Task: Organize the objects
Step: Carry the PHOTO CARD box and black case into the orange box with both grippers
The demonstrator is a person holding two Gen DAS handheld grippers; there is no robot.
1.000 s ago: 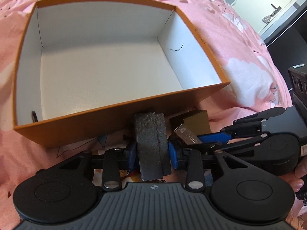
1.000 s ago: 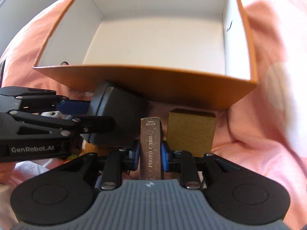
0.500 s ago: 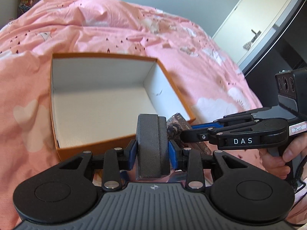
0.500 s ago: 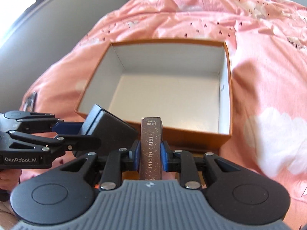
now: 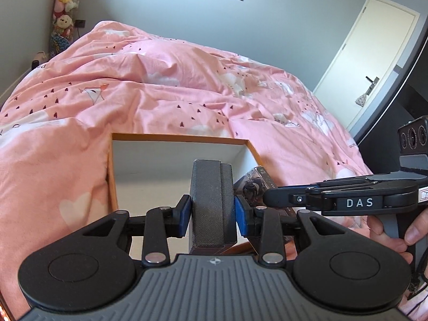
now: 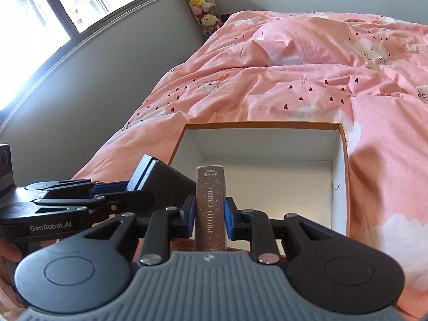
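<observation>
Grippers had both risen from beside the orange box [image 6: 345, 160] (open on the pink bedspread [image 5: 160, 101]): the left gripper [image 5: 212, 211] clamped the dark case [image 5: 211, 203], the right gripper [image 6: 208, 214] the photo card pack [image 6: 210, 203], apparently poised for dropping inside.

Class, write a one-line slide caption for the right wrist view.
Right gripper holds a photo card box above an open orange box on a pink bed.
</observation>
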